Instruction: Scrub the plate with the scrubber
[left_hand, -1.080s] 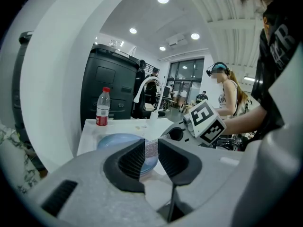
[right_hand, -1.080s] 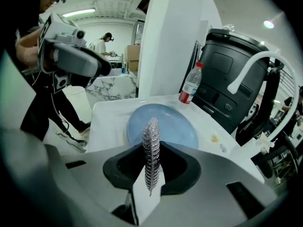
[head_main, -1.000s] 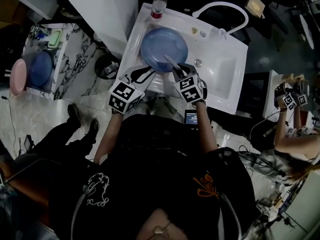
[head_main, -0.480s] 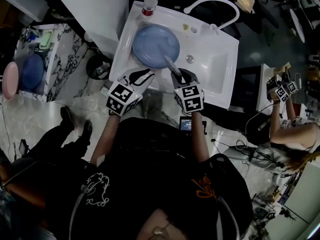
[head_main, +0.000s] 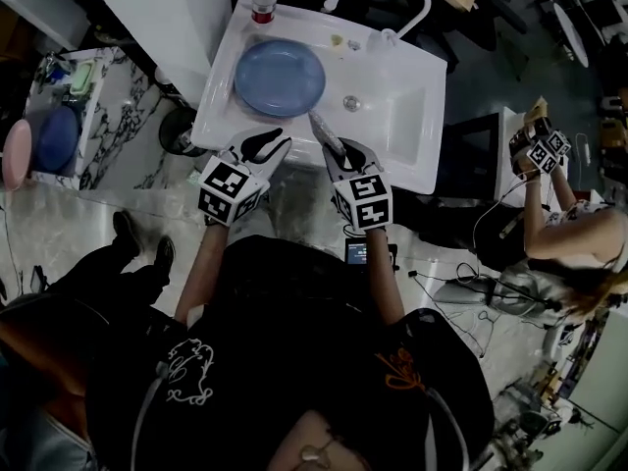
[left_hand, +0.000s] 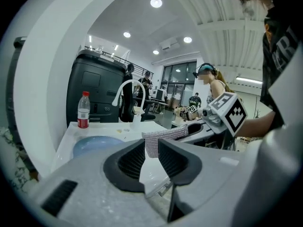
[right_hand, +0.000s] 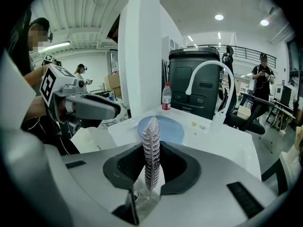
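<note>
While in the right claw (right_hand: 152,163), a thin silvery mesh scrubber (right_hand: 152,135)

In the right gripper view, the lower end of the scrubber (right_hand: 151,141) is hidden where it is clamped between the jaws of the right gripper (right_hand: 152,151). In the left gripper view, the near rim of the plate (left_hand: 92,145) is covered by the body of the left gripper (left_hand: 151,146). The print on the bottle (left_hand: 83,110) is too small to be read. In the head view, a pink dish (head_main: 14,153) is cut off by the left edge, and a second person (head_main: 579,253) is cut off by the right edge.
</note>
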